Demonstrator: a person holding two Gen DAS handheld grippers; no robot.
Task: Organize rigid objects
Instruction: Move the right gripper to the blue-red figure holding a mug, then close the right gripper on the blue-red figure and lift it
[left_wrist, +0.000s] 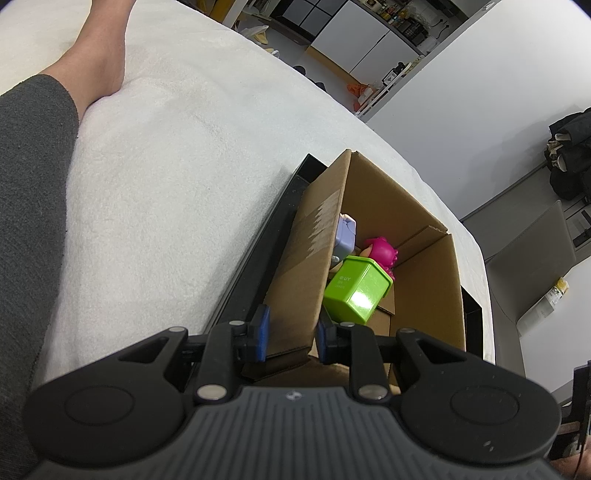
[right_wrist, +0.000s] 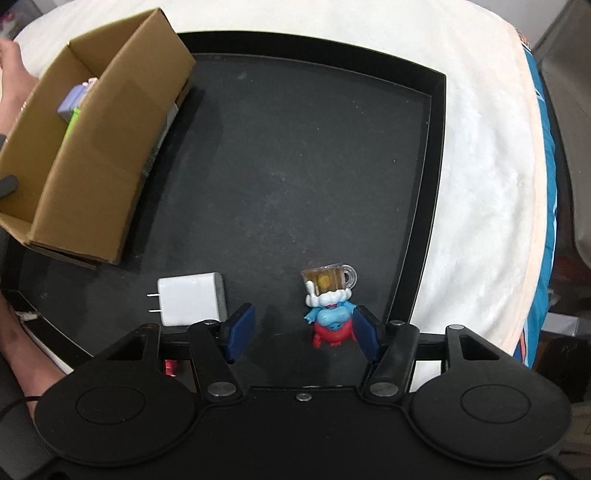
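Note:
A small blue and red figurine carrying a beer mug lies on the black tray. My right gripper points down over it, jaws open, with the figurine between the pads and close to the right one. A white plug charger lies just left of the left pad. My left gripper is shut on the near wall of the cardboard box. Inside the box are a green plastic box, a pink figure and a lilac item.
The tray sits on a white fleece blanket. The cardboard box stands at the tray's far left corner. A person's bare leg rests on the blanket beyond it. A teal and white cloth runs along the right edge.

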